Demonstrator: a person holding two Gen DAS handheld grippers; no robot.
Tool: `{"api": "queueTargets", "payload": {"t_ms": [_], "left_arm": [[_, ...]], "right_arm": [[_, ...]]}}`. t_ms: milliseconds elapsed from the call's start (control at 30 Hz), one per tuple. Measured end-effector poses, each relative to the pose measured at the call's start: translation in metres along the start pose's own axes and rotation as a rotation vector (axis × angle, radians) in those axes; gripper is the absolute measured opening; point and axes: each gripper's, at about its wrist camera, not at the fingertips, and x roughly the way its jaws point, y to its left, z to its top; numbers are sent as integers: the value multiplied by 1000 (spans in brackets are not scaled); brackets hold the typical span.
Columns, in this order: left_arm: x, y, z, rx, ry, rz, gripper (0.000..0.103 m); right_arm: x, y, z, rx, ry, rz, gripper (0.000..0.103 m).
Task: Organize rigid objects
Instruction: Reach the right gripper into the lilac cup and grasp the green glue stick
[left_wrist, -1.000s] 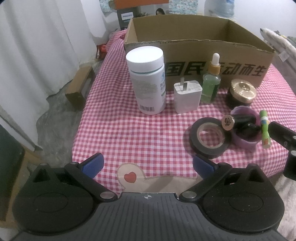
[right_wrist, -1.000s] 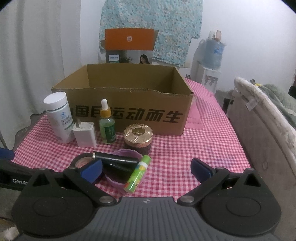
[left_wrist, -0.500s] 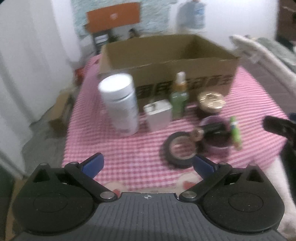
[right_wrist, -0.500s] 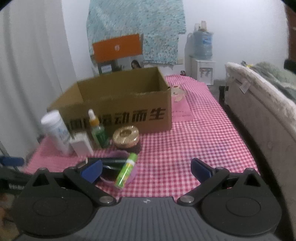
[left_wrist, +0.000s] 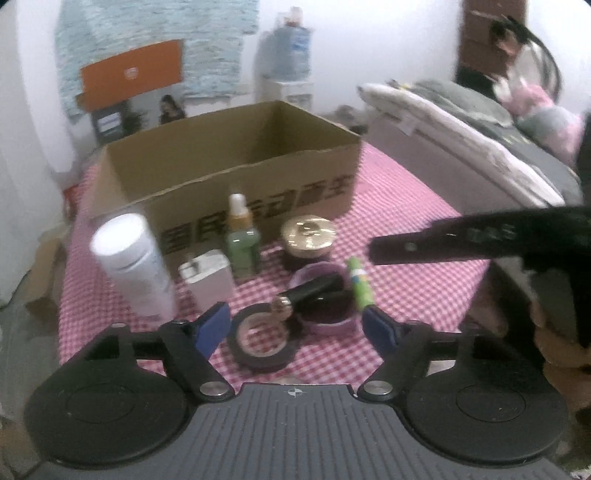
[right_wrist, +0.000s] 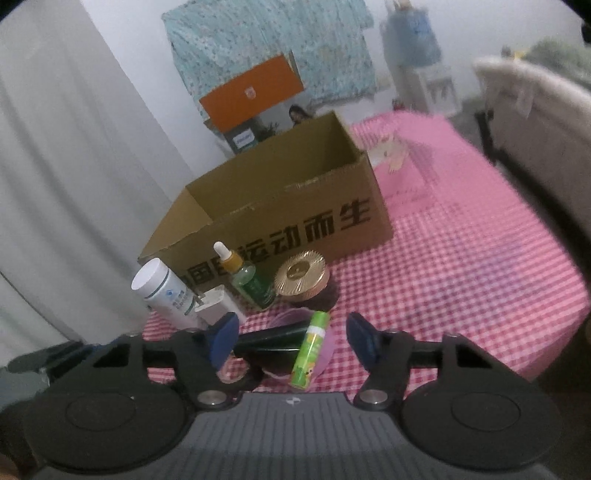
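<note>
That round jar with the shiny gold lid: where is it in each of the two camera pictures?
Left wrist view: gold-lidded jar sits at centre, right of the green dropper bottle.
Right wrist view: jar is at centre, again right of that bottle.
Shared landmark: the cardboard box just behind it.

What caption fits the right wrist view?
Right gripper, jaws closing on nothing, above green tube before cardboard box.

1. A red-and-white checked tablecloth (right_wrist: 461, 258) covers the table.
2. A pale curtain (right_wrist: 66, 177) hangs at the left.
3. A patterned blue-green cloth (right_wrist: 266, 48) hangs on the back wall.
4. An orange box flap (right_wrist: 251, 92) stands open in front of that cloth.
5. A water dispenser (left_wrist: 286, 55) with its bottle stands against the wall, blurred.
6. A bed (left_wrist: 461, 147) with grey bedding lies beside the table.
</note>
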Motion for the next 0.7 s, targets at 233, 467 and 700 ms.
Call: {"api": "queueTargets", "payload": {"t_ms": [233,467,700], "left_arm": [[16,0,8,76,48,-130,65],[18,11,21,187,52,-252,64],[24,11,33,271,99,-350,64]], "right_arm": [[34,-18,6,113,106,14,44],[44,-28,12,239,135,5,35],[43,-23,25,279,157,4,25]]}}
